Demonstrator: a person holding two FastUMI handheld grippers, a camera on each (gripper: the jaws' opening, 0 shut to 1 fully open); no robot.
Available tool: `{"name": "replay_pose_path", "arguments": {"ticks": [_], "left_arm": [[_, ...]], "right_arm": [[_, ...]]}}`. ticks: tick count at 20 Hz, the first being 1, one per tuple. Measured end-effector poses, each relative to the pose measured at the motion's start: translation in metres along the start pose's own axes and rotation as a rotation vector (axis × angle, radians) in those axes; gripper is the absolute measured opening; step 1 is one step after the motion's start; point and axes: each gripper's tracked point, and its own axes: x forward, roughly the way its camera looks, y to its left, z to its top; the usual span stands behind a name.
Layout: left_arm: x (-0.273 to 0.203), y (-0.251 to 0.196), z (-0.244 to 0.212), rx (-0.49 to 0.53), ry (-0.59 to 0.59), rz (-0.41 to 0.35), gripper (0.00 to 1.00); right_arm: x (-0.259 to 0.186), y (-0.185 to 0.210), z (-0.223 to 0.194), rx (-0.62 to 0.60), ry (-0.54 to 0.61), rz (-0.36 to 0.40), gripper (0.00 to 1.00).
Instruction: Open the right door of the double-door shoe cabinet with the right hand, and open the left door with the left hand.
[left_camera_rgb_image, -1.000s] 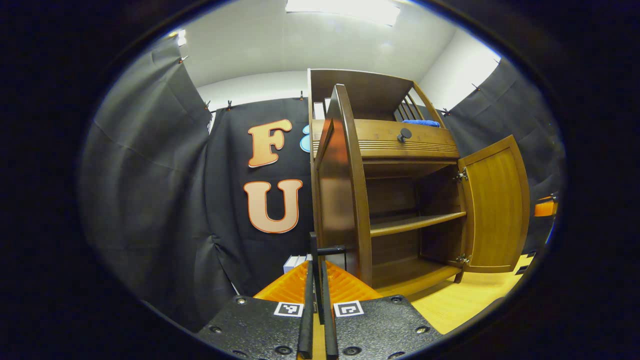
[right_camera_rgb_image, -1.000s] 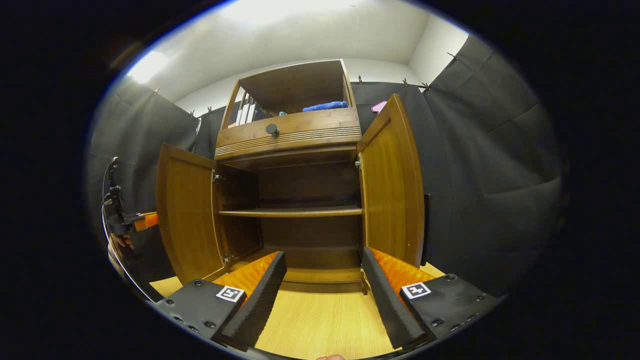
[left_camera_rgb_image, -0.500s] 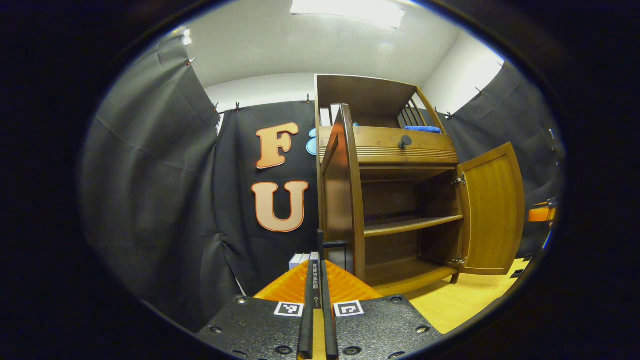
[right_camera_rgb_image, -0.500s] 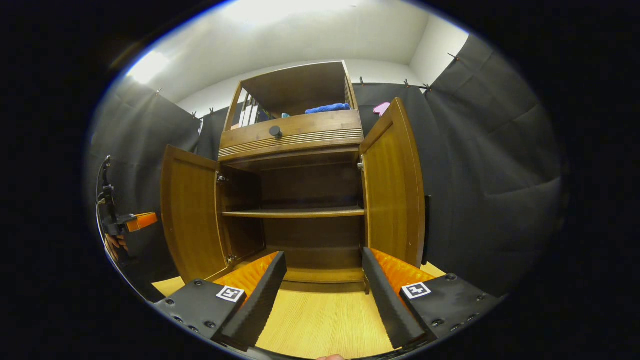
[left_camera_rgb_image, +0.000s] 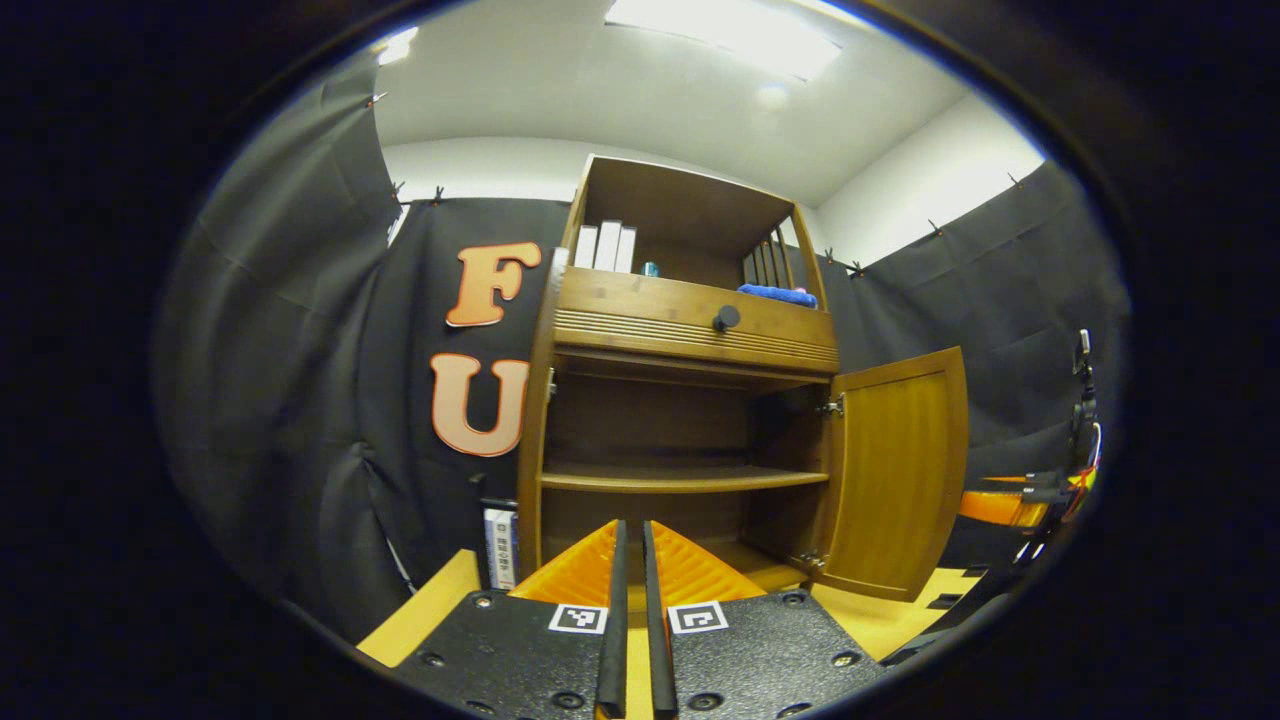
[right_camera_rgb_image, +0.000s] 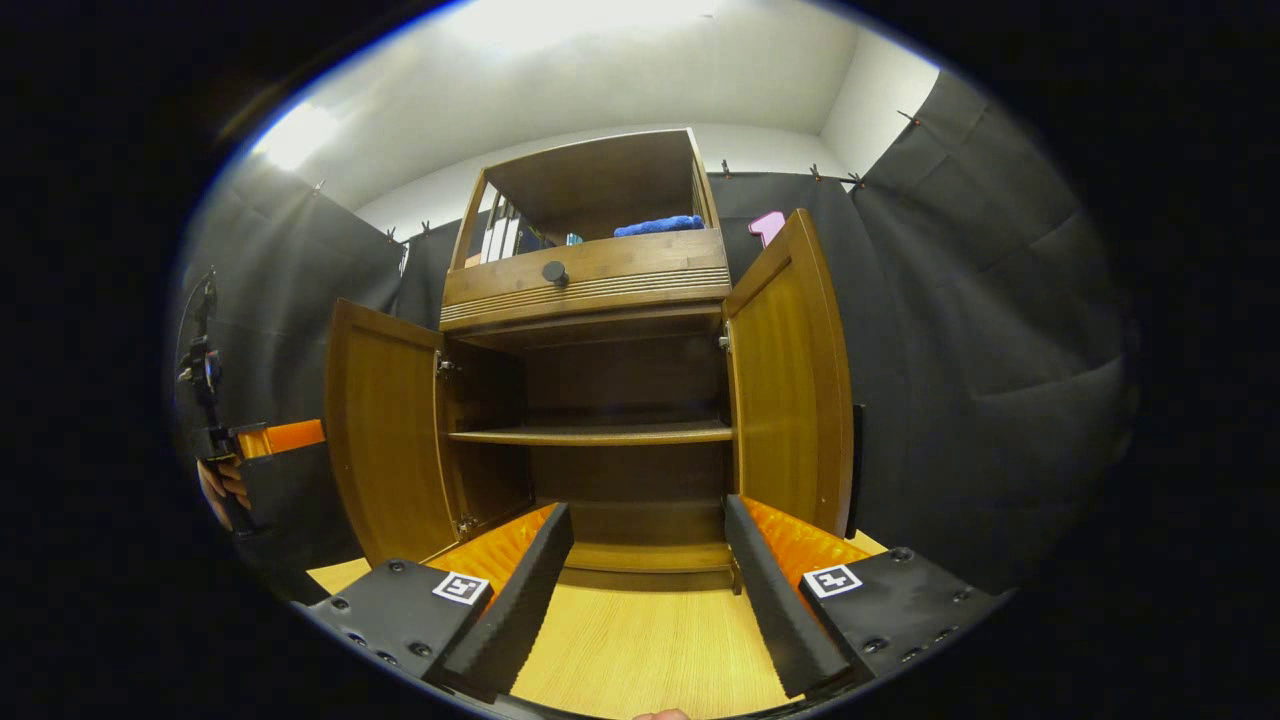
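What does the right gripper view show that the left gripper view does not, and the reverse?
Right gripper view: the left door's inner face, and a hand at the left edge. Left gripper view: a white box standing beside the cabinet. Both: the open right door, the shelf, the drawer knob, the blue cloth.

In the right gripper view, both doors of the shoe cabinet (right_camera_rgb_image: 600, 400) stand swung wide: the left door (right_camera_rgb_image: 385, 430) at frame left, the right door (right_camera_rgb_image: 790, 380) at frame right. Between them the lower bay lies open, split by one shelf (right_camera_rgb_image: 595, 435). Bare wooden floor (right_camera_rgb_image: 640, 650) fills the lower centre. The booth's cloth wall (right_camera_rgb_image: 980, 380) closes the right side.
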Motion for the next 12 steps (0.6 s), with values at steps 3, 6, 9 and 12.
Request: {"name": "replay_pose_path", "arguments": {"ticks": [3,6,9,12], "left_arm": [[0.017,-0.008,-0.006,-0.038,0.024,0.028,0.11],[0.030,-0.011,-0.011,-0.051,0.035,0.049,0.24],[0.038,-0.015,-0.007,-0.040,0.030,0.058,0.47],[0.039,-0.023,-0.004,-0.027,0.028,0.050,0.61]], "right_arm": [[0.000,0.003,0.000,-0.004,0.001,0.006,0.99],[0.001,0.001,0.002,-0.002,0.000,0.013,0.99],[0.001,-0.004,0.002,0.003,-0.001,0.010,1.00],[0.004,-0.007,0.004,0.001,0.002,0.006,0.99]]}}
